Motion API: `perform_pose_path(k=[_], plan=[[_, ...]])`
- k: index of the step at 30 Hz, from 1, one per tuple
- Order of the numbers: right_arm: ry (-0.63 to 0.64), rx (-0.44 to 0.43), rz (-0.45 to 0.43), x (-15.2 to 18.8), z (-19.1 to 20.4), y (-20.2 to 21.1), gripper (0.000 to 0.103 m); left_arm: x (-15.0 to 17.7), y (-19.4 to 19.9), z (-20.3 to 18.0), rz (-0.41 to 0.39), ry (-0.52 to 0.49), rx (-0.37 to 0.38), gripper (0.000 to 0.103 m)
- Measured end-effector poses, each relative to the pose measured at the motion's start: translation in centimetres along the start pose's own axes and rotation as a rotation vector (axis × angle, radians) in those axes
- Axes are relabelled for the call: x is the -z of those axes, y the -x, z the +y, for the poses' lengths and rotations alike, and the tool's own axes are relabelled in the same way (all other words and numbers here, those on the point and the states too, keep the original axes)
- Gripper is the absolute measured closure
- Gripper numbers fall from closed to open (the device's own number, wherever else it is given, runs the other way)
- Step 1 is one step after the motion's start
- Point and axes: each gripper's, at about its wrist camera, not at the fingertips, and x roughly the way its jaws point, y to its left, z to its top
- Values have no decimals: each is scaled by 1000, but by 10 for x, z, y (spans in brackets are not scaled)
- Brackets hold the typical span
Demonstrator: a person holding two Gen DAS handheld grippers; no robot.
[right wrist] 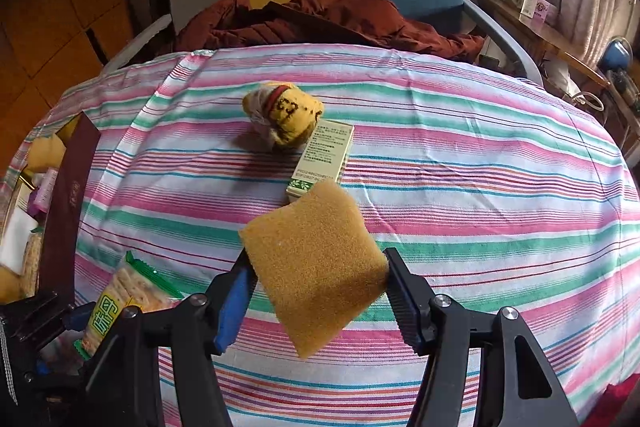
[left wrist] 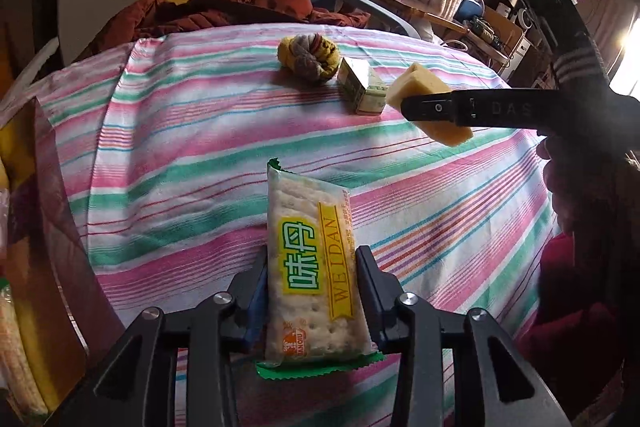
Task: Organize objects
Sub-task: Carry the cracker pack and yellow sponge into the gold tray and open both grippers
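Left gripper (left wrist: 312, 291) clamps one cracker packet (left wrist: 314, 267); right gripper (right wrist: 320, 287) clamps one sponge (right wrist: 316, 267). Tablecloth (right wrist: 480, 187) bears one box (right wrist: 322, 157), one sock ball (right wrist: 284, 119).

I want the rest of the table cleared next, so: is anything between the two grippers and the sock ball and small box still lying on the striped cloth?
Nothing on the striped cloth blocks the sock ball or small box. But the right gripper is shut on a sponge and the left gripper on a cracker packet.
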Motion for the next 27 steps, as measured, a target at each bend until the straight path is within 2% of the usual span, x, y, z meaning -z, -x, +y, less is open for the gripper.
perform_pose_path(k=[7,15,27], plan=[[0,-60,-25,-1,5,6,40,-9,46,-2,-109,-27,-54,63],[24,-81,-9,2,12,4,40,-13,100,20,-222,7,-157,63],[48,-122,24,9,34,5,40,10,140,64,-269,93,-225,63]])
